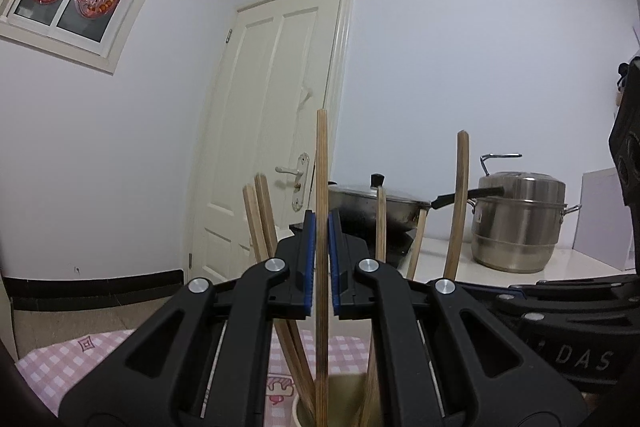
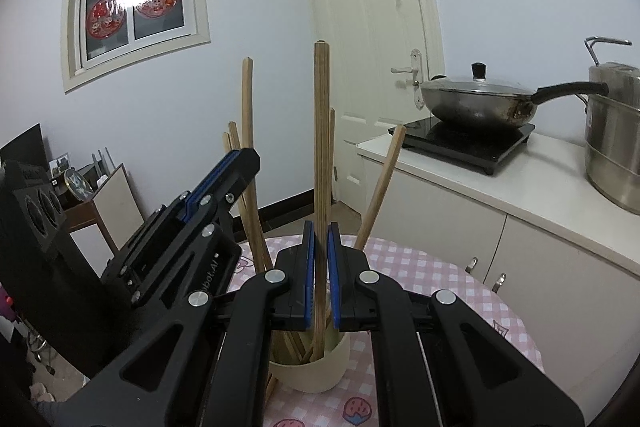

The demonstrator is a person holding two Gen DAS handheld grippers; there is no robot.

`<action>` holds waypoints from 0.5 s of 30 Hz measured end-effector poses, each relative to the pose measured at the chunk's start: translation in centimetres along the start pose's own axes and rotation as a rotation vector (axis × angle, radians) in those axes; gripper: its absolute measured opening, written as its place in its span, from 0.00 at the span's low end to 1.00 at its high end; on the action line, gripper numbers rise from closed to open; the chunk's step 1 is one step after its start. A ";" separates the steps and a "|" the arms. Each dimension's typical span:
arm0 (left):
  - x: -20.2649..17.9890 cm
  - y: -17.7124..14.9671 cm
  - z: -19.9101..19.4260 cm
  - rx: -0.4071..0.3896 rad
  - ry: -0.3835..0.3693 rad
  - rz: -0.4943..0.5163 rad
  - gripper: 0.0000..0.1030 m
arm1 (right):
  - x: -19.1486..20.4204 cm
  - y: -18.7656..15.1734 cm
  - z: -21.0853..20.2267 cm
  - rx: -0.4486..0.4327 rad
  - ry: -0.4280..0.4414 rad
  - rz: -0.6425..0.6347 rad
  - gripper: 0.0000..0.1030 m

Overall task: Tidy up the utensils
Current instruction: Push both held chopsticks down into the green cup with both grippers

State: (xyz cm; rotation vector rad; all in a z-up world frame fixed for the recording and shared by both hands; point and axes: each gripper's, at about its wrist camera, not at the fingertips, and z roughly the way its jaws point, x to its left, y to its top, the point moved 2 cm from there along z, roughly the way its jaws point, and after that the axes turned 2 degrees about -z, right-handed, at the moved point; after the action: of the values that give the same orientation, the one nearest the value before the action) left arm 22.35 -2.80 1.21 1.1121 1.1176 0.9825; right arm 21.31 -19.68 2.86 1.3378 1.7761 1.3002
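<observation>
Counter [image 2: 500, 187], white, with cabinet fronts below: fills the right side of the right wrist view; its near edge runs close past the table's far side. It bears a black induction hob [image 2: 468, 143] with a lidded wok [image 2: 476, 103], and a steel steamer pot [image 2: 612, 135] at the right border.

Table [image 2: 420, 267], pink checked cloth: round edge falls away at right; bare cloth lies to the right of the cup.

Door [image 2: 372, 27], cream, closed, behind the counter's left end; a strip of open floor lies before it.

Cup [image 2: 316, 371], cream, upright on the cloth, holding several wooden chopsticks [image 2: 248, 131] that lean outward to both sides.

Right gripper [image 2: 321, 259]: tilted slightly downward over the cup, blue pads clenched on one upright chopstick [image 2: 321, 147] whose lower end stands inside the cup.

Left gripper [image 1: 321, 247]: held level, just left of the right one, jaws clamped on an upright chopstick [image 1: 321, 187] that reaches down into the cup [image 1: 298, 413]. In the right wrist view its closed fingers [image 2: 224, 179] stand among the leaning sticks.
</observation>
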 end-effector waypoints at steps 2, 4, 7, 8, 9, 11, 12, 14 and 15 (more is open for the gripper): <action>0.0 -0.4 0.1 0.012 -0.005 -0.001 0.07 | 0.2 -0.2 -0.3 -0.012 -0.034 -0.017 0.05; 0.1 -0.7 0.0 0.016 -0.004 0.005 0.07 | 0.3 -0.6 -0.5 -0.022 -0.041 -0.019 0.05; 0.2 -1.2 -0.1 0.030 -0.007 0.012 0.07 | 0.2 -1.3 -0.6 -0.032 -0.055 -0.004 0.05; 0.2 -1.4 -0.2 0.033 -0.008 0.013 0.07 | 0.2 -1.6 -0.8 -0.043 -0.062 0.001 0.05; 0.2 -1.4 -0.3 0.036 -0.010 0.014 0.07 | 0.2 -1.8 -0.9 -0.047 -0.067 0.005 0.05; 0.4 -1.6 -0.4 0.046 -0.009 0.011 0.07 | 0.2 -2.2 -0.9 -0.051 -0.068 0.020 0.06; 0.4 -1.6 -0.4 0.050 -0.011 0.007 0.07 | 0.4 -2.4 -1.1 -0.059 -0.085 0.014 0.06; 0.7 -1.4 -0.4 0.059 -0.013 -0.007 0.07 | 0.7 -2.6 -1.3 -0.072 -0.108 -0.004 0.06; 0.8 -1.4 -0.5 0.062 -0.014 -0.012 0.07 | 0.7 -2.7 -1.3 -0.073 -0.108 -0.003 0.06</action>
State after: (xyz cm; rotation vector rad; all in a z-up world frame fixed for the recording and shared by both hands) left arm 22.07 -2.21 -0.29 1.1590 1.1490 0.9347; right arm 18.91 -19.55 0.95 1.3389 1.6413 1.2551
